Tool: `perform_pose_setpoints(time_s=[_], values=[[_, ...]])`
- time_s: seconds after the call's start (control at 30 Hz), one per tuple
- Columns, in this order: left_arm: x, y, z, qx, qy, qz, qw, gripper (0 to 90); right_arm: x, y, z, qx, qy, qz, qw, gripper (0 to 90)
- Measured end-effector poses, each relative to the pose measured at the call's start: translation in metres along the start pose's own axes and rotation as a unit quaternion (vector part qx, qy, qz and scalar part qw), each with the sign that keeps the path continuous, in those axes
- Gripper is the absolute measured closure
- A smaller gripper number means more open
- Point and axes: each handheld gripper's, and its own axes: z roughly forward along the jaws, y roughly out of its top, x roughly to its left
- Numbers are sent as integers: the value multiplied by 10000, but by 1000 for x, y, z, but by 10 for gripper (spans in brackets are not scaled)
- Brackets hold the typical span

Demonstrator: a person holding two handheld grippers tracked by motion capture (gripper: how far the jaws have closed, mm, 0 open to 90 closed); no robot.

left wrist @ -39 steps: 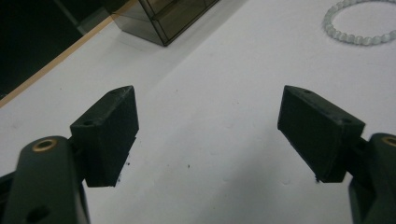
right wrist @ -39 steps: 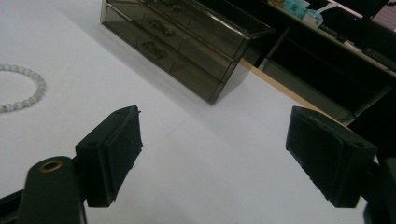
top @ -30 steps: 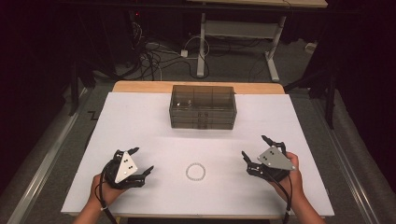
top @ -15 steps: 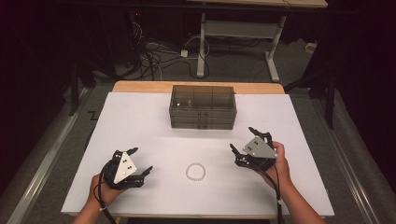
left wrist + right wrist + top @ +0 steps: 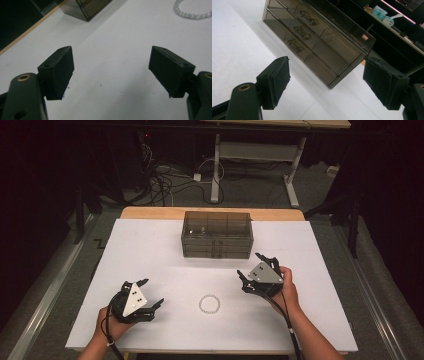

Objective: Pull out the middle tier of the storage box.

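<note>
From the high view, the right gripper [image 5: 254,268] hangs over the white desk [image 5: 150,255] just in front of the smoky drawer box [image 5: 217,234], off that box's right front corner. Its fingers are spread wide and hold nothing. The left gripper [image 5: 150,295] sits low near the desk's front edge, well apart from the box, its fingers also wide and empty. Between the two hands lies a bead bracelet [image 5: 209,303], flat on the desk as a closed ring; it is closer to the right gripper, though that gripper's open end points toward the box rather than at the ring. The box's long axis runs across the desk, with its drawer fronts facing the person.

In the left gripper view, the two black fingers [image 5: 58,71] stand far apart over bare desk [image 5: 112,62]. The bead bracelet [image 5: 192,12] shows at the upper right, ahead and off to that finger's side. A corner of the drawer box [image 5: 86,8] sits at the top, farther off.

In the right gripper view, the fingers [image 5: 275,81] are wide open, and the drawer box [image 5: 312,42] lies straight ahead between them, slanting across the picture. Three small handles [image 5: 300,33] run up the stacked drawer fronts. The handles lie ahead and slightly toward the left finger. I judge that the right gripper is the one lined up for a drawer pull, and it would need to close in on a handle.
</note>
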Motion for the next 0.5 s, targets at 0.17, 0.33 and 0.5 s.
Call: perform_pose_setpoints(time_s=[0.17,0.33,0.5], values=[[0,0,0,18,-2,-4,10000,203,6,3,12,21,-19,-149,9999,242],[0,-1,0,11,-9,-8,10000,203,14,9,26,44,34,-260,9996,252],[1,-1,1,25,-11,-7,10000,203,22,16,41,103,57,-391,9992,265]])
